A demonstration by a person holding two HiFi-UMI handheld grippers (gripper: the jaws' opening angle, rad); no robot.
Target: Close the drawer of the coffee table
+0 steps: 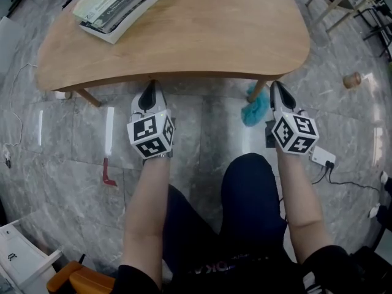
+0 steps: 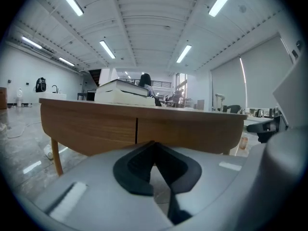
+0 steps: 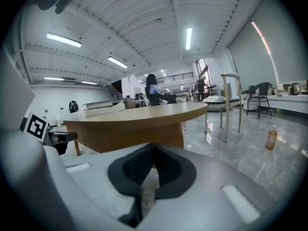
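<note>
The light wooden coffee table [image 1: 184, 35] fills the top of the head view, its curved front edge just ahead of both grippers. In the left gripper view its front apron [image 2: 91, 128] shows a vertical seam [image 2: 136, 131], and the panels on either side sit flush. My left gripper [image 1: 152, 89] is at the front edge, left of centre, shut with nothing between its jaws. My right gripper [image 1: 275, 87] is by the table's right front leg, also shut and empty. In their own views the left gripper [image 2: 154, 147] and right gripper [image 3: 153, 149] point at the apron.
A stack of books [image 1: 119, 2] lies on the table's far left. On the tiled floor are a teal cloth [image 1: 256, 109] by the right leg, a red tool [image 1: 108, 173] at left, a white power strip [image 1: 323, 158] and a brown bottle [image 1: 351, 79] at right. My knees are below.
</note>
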